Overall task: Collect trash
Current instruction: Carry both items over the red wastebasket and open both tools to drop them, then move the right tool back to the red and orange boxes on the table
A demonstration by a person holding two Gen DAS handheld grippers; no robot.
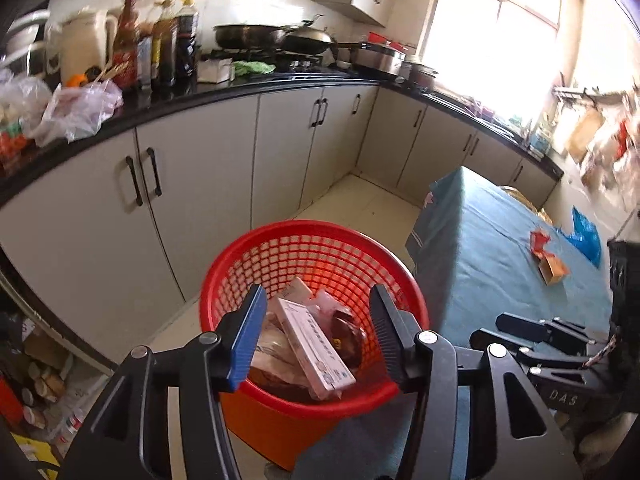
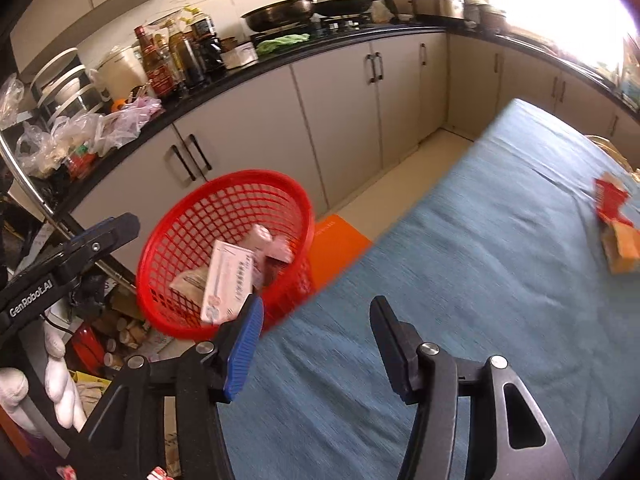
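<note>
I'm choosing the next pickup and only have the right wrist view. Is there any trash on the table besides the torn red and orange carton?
Observer: Yes. A blue plastic bag lies on the blue tablecloth just beyond the carton.
Operator: Is the left gripper carrying anything?
Observer: No. The left gripper hangs over the red basket, fingers apart with nothing between them.
Operator: What's in the basket beside the white box?
Observer: A dark brown wrapped item lies right next to the white box.
</note>
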